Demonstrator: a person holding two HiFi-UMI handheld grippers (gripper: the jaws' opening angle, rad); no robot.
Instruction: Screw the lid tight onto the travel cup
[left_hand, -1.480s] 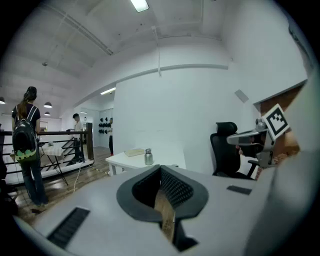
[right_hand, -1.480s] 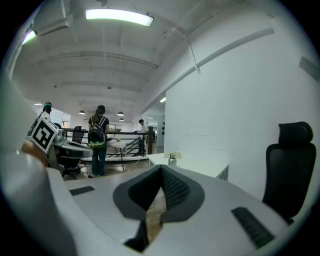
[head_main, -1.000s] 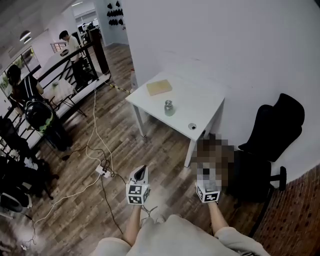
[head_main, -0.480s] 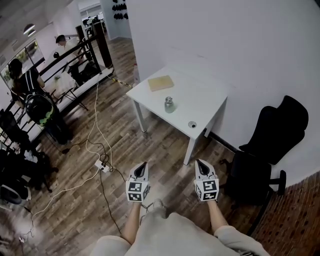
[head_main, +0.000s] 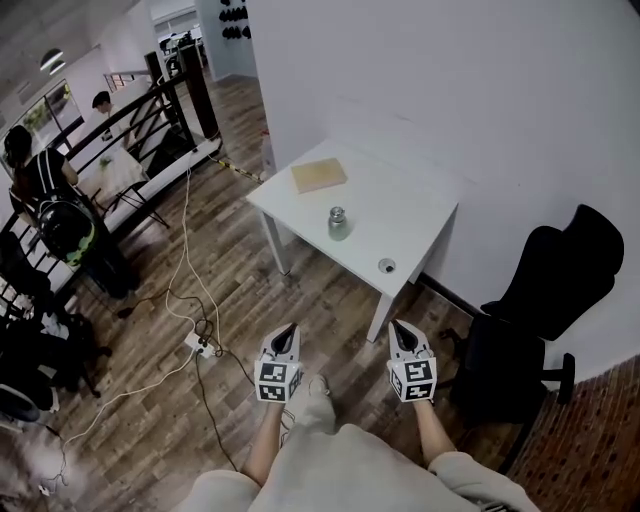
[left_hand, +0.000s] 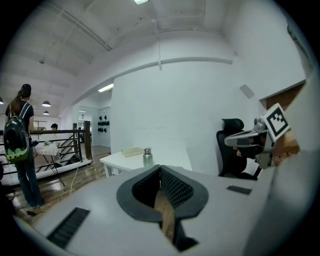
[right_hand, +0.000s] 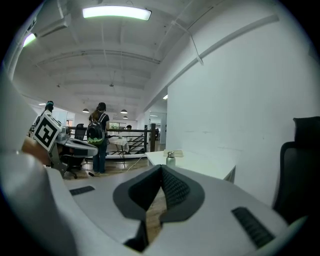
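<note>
The left claw and right claw are both hanging closed and empty, well short of the surface. The cup is standing upright mid-surface, far ahead of both. The lid is lying by the near right edge, nearer the right claw.
</note>
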